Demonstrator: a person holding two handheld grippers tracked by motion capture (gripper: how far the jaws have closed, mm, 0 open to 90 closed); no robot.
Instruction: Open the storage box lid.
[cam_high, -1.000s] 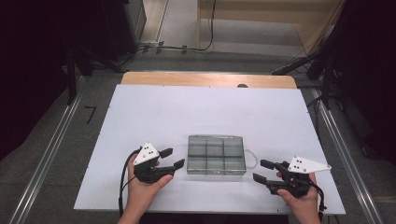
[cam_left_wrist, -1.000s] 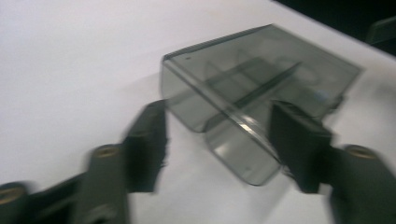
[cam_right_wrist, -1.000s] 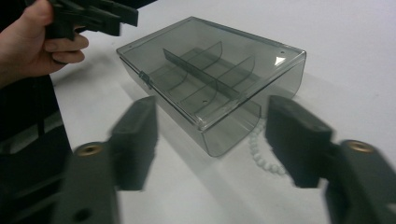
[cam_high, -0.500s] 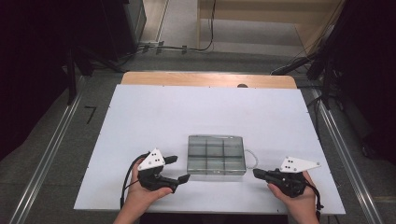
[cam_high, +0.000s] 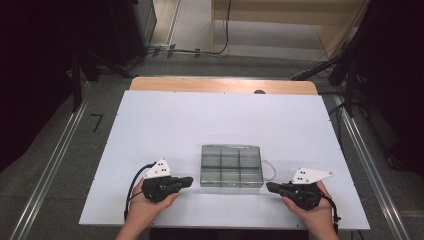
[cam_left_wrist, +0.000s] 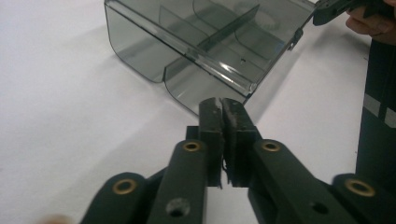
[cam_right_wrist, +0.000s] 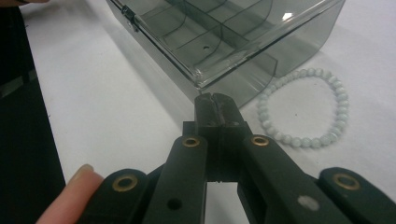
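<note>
A clear grey compartment box (cam_high: 231, 166) lies near the front of the white table top (cam_high: 200, 125). My left gripper (cam_high: 189, 181) rests just left of the box's near corner, shut with nothing between its jaws, which have just been closing. The left gripper view has its closed tips (cam_left_wrist: 221, 103) close to the box (cam_left_wrist: 205, 37). My right gripper (cam_high: 270, 187) sits by the box's near right corner, also shut and empty. In the right gripper view its tips (cam_right_wrist: 215, 100) point at the box (cam_right_wrist: 224, 32), with a pale bead bracelet (cam_right_wrist: 303, 107) lying just to the right.
The bracelet (cam_high: 270, 169) lies on the table against the box's right side. A wooden strip (cam_high: 220, 85) runs along the table's far edge. Dark equipment and cables stand beyond it. The table's front edge is right behind both hands.
Both grippers stood open a second ago. The right one shut first, then the left. Both hands stayed close to where they were beside the box.
</note>
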